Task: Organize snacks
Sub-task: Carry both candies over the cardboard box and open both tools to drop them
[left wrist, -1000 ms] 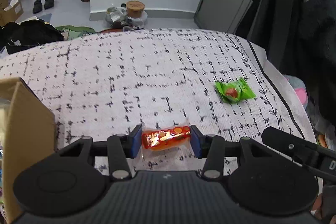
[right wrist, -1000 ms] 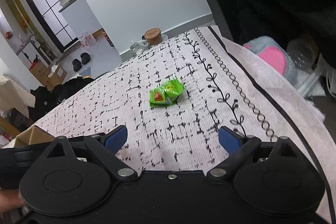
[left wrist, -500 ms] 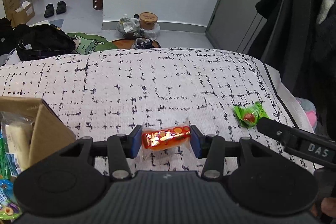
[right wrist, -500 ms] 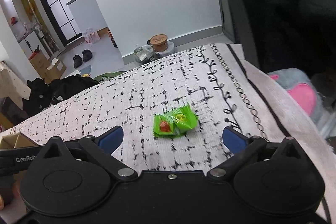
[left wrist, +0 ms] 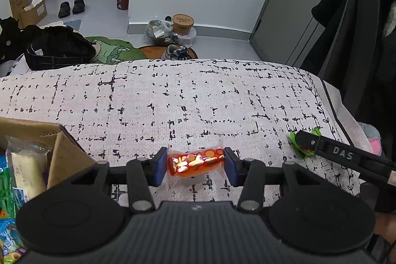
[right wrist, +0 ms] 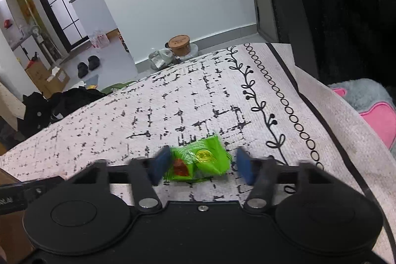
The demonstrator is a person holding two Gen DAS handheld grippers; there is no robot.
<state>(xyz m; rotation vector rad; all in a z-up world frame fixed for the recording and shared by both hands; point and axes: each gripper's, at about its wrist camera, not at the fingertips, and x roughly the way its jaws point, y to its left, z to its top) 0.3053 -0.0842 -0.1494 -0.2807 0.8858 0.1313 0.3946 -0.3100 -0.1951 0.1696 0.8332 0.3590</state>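
One right gripper [left wrist: 346, 155] arm reads "DAS".

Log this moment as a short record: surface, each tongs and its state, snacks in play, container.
surface: patterned cloth
left tongs: shut on red snack, held off the cloth
right tongs: blurred, pads either side of green snack, gap at the right pad; grip cannot be told
green snack: on the cloth near its bordered edge
box: cardboard, at the left, other packets inside
left to do: neither snack is in the box
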